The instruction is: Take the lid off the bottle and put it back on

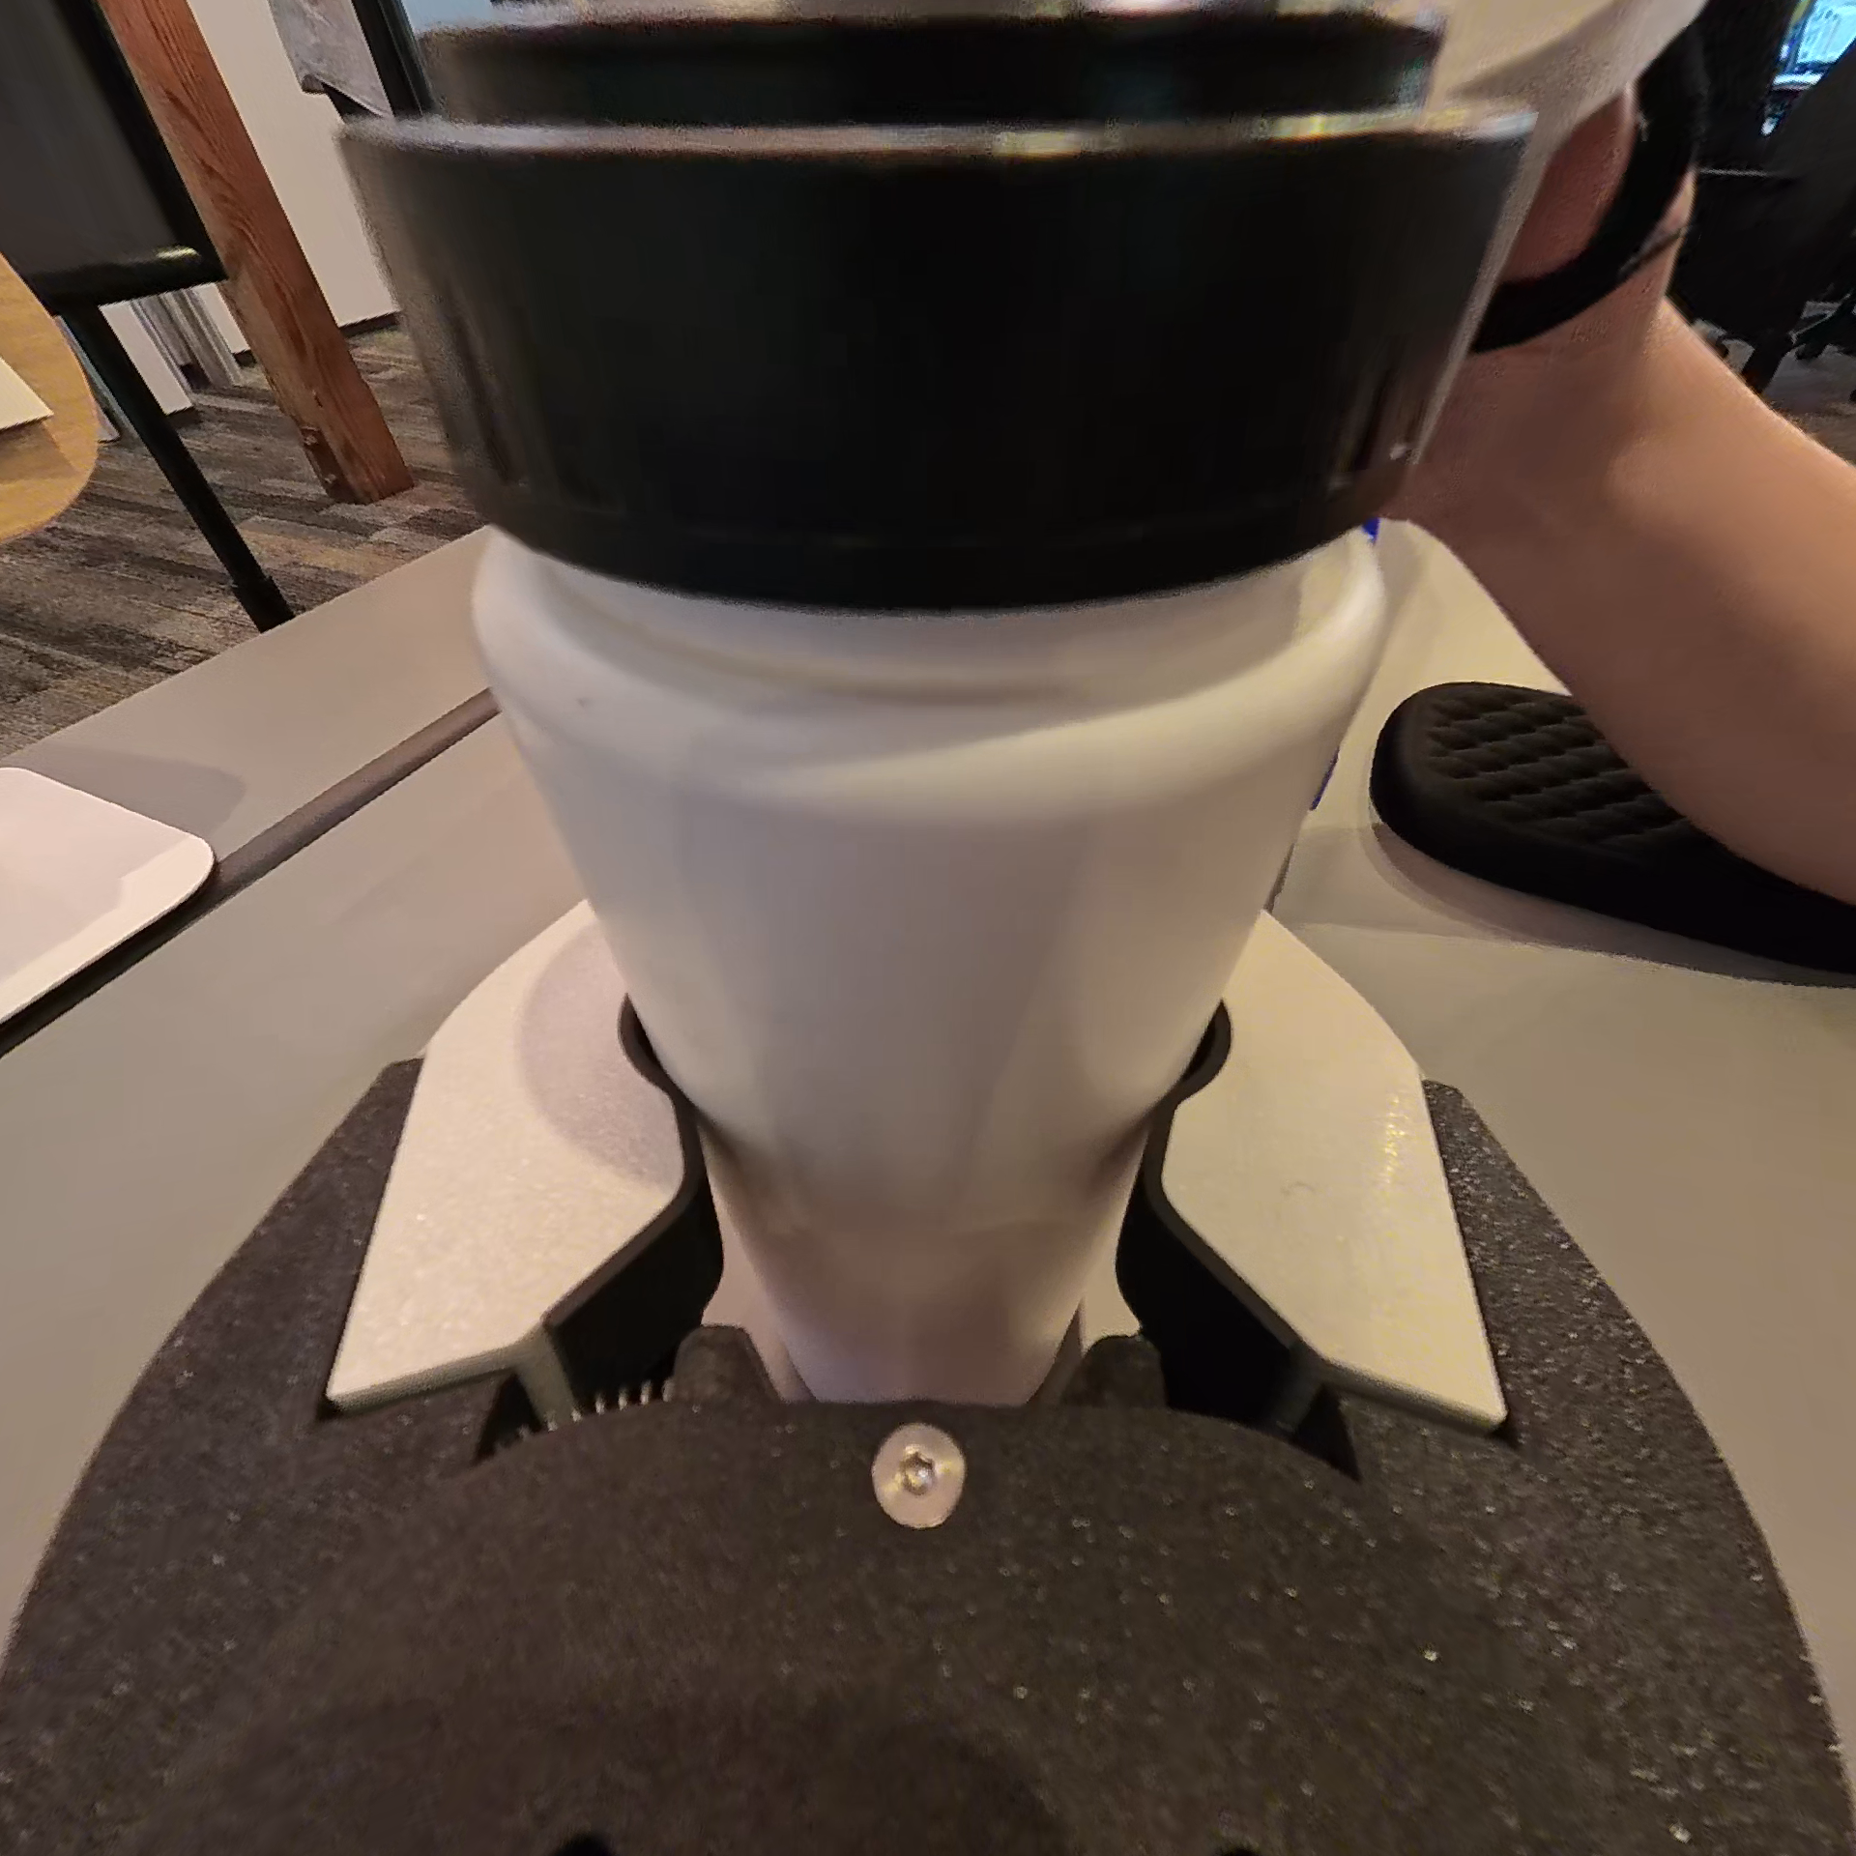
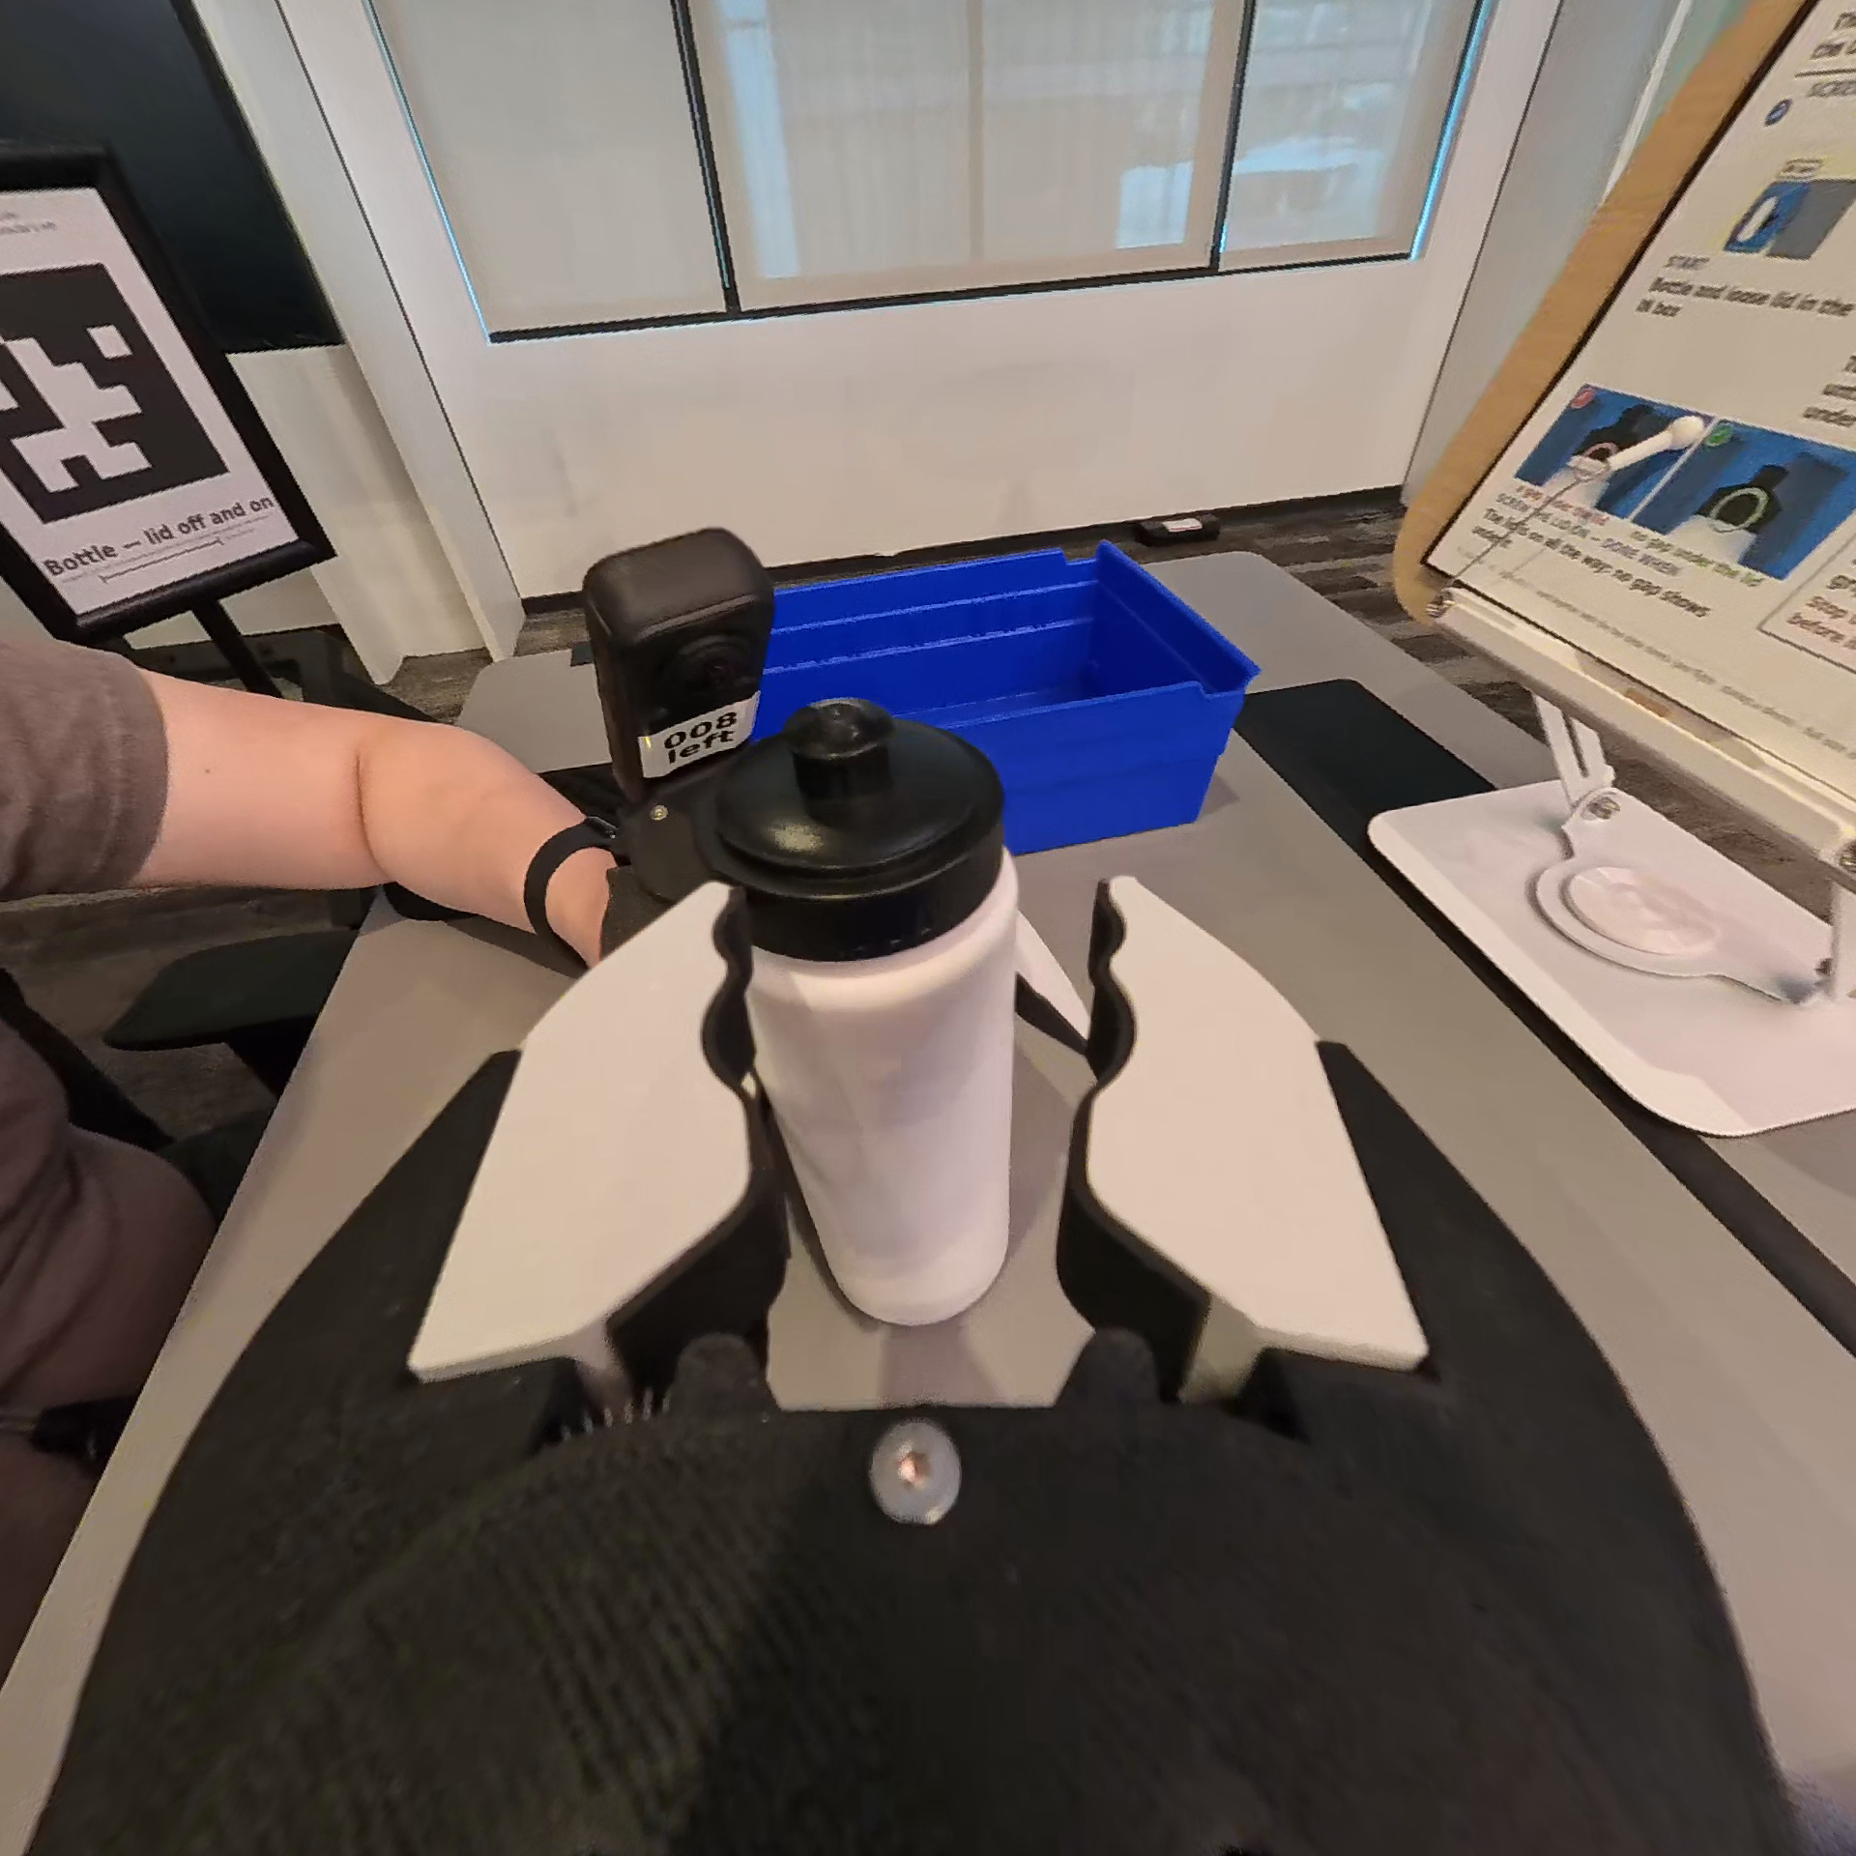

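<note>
Jaws clamp the bottle (image 1: 924, 904) leftward; right view shows them spread.

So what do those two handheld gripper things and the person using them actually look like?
Each gripper, right gripper and left gripper, has two broad white fingers with wavy black inner pads on a rough black body with one silver screw. A black camera block tops the left one. The person wears a grey short sleeve and a black wrist strap.

We are finding the bottle (image 2: 894, 1125) standing mid-table (image 2: 1255, 904) with the lid (image 2: 854, 824) sitting on it; the bin (image 2: 1004, 683) is lying behind it at the far edge, the stand (image 2: 1647, 954) resting at the right edge.
</note>
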Available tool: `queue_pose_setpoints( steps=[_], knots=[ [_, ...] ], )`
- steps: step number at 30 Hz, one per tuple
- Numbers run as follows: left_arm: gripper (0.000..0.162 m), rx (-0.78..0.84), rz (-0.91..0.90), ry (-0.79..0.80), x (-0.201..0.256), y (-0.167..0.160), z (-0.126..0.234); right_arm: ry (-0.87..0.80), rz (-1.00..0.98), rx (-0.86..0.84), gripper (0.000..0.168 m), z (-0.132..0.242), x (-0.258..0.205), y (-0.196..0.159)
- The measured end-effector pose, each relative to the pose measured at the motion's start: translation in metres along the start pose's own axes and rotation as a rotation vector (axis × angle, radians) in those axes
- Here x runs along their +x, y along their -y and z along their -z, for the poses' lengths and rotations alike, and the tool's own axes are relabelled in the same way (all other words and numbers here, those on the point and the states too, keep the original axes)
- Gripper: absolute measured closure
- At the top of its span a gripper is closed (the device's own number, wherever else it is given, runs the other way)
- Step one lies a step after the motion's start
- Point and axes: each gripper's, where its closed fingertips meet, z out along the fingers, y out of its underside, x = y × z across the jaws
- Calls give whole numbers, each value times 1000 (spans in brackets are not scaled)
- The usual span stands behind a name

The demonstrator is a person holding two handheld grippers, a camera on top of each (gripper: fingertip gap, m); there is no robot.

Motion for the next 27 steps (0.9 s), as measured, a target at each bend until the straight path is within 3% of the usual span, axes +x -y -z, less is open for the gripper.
queue_pose_setpoints(
  steps=[5, 8, 14, 20, 24, 27],
  knots=[
    [62, -1, 1, 5, 0, 0, 0, 46, 10, 7, 97, -15, -20, 6],
    [62, -5, -3, -3, 2, 0, -1, -26, 47, -48, 93, -27, -14, -5],
    [62, -3, 9, -5, 1, 1, -2, -3, 8, -34, 92, -12, -5, -6],
    [62, -4, -8, 5, -1, -1, 2, -11, -54, 41, 108, 7, 9, 3],
    [62, -5, -1, -4, 1, 0, 0, 82, -12, 36, 90, -4, -19, 10],
    [62, -3, -1, -4, 1, 0, 0, 8, 5, -11, 72, -23, -19, 3]
  ],
)
